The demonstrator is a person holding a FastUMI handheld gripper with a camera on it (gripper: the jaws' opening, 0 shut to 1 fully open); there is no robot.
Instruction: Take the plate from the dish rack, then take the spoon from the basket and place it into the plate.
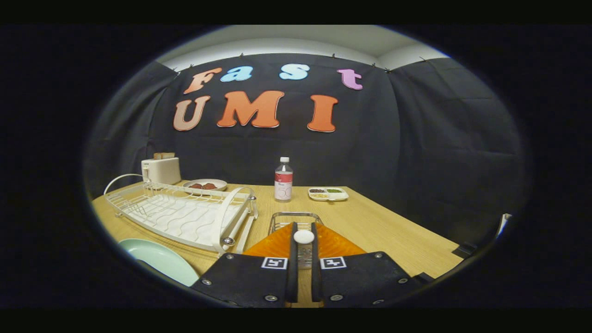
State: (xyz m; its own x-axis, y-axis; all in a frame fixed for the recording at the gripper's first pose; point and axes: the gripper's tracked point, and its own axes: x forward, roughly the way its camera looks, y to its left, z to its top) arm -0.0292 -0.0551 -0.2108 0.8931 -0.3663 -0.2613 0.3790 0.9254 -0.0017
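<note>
My gripper [304, 226] has its fingers drawn close together on the spoon [304, 237]. The spoon's round white end sits between the fingertips, and a metal part of it shows lower in the gap. Just ahead of and below the fingertips stands the small wire basket [296, 216] on the wooden table. The white wire dish rack [180, 215] lies to the left of the fingers with no plate in it. A pale green plate [159, 260] rests flat on the table in front of the rack, left of the gripper.
Beyond the rack stand a white toaster [161, 169] and a white dish with food [205, 184]. A clear bottle with a red label [283, 179] and a small divided tray [328, 193] sit past the basket. The table edge [416, 231] runs along the right.
</note>
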